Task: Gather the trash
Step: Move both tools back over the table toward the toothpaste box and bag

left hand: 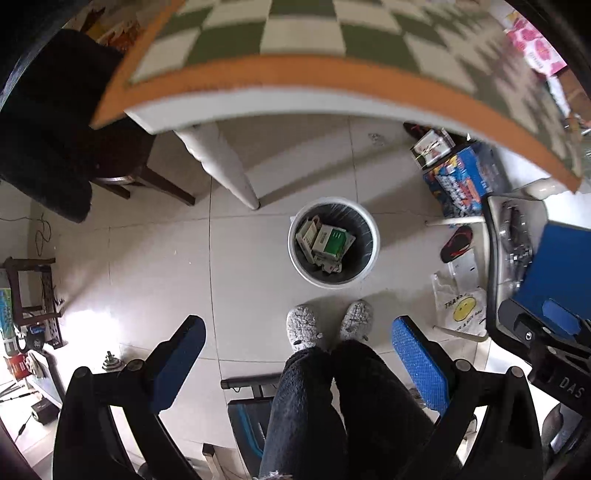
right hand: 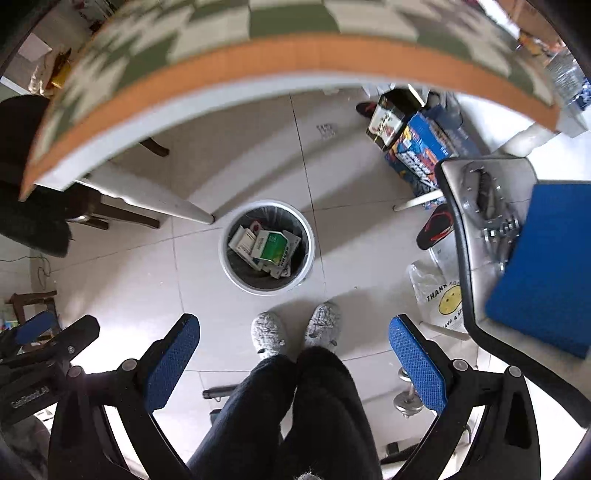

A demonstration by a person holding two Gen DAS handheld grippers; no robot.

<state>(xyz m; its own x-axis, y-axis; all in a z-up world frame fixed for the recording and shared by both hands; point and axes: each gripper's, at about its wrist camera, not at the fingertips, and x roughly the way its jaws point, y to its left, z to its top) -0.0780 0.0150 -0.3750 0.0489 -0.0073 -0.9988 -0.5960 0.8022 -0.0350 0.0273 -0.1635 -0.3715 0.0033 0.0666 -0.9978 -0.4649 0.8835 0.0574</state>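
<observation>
A round white trash bin (left hand: 372,245) (right hand: 310,258) with a dark liner stands on the tiled floor below both grippers. Inside lie several cardboard cartons, one with a green panel (left hand: 334,240) (right hand: 273,245). My left gripper (left hand: 299,332) hangs high above the floor, open, with nothing between its blue pads. My right gripper (right hand: 293,328) is likewise open and holds nothing. Each gripper shows at the edge of the other's view. A person's dark trouser legs (left hand: 332,398) and grey slippers (right hand: 269,332) stand just before the bin.
A table with a green and white checked cloth (left hand: 295,33) and orange edge (right hand: 258,62) fills the top. A grey chair seat (right hand: 476,266) with a blue pad is at right. Boxes (left hand: 461,181), a sandal (left hand: 456,243) and a plastic bag (right hand: 439,295) lie on the floor at right. A dark chair (left hand: 55,122) is at left.
</observation>
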